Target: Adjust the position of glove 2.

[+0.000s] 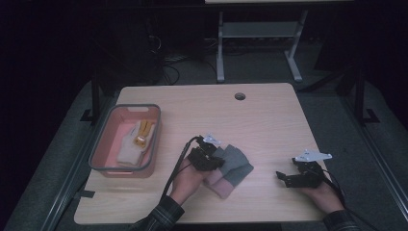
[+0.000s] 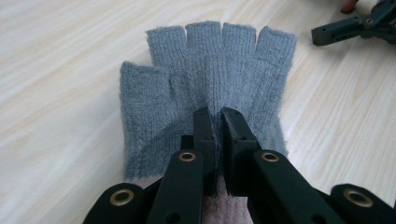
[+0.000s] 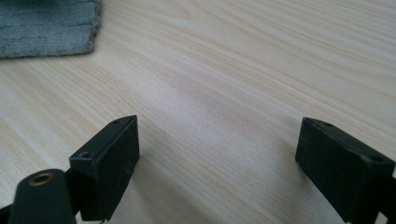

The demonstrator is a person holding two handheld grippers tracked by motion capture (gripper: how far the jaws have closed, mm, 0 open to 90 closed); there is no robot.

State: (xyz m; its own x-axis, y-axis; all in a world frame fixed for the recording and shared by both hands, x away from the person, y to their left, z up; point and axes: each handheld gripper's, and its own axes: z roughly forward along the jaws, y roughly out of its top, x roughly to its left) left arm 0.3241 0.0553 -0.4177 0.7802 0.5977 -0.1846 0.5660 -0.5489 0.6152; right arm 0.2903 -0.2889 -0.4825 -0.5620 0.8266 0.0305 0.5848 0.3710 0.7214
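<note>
Nearest the person, the left hand-held gripper (image 1: 211, 155) has its jaws pinched together on the grey fingerless glove (image 2: 210, 79), biting a fold of knit at the middle of the palm, just above the pink cuff (image 1: 219, 184). The glove lies flat on the worktop (image 1: 269, 115), slightly left of the middle, its long axis running from the cuff at the near side out to the cut-off finger stubs, which point away from the left hand-held gripper and toward the far right. In the left gripper view the thumb sits at the left and the four stubs fan straight ahead of the jaws.

The right hand-held gripper (image 1: 283, 177) rests well apart to the right, near the front right corner, its jaws standing wide with only bare wood between them; a corner of the glove shows at the top left of its own view (image 3: 46, 25). The left hand is plainly the one in charge.

Farther off to the left stands a pink bin (image 1: 108, 139) with a grey rim, close to the worktop's left edge, already holding a cream and yellow glove (image 1: 135, 142). The likely move is a carry leftward and away into that bin; the wood between the glove and the bin is bare, so only the rim needs clearing. The far half of the worktop lies open, with a cable hole (image 1: 239, 96) near its back edge.
</note>
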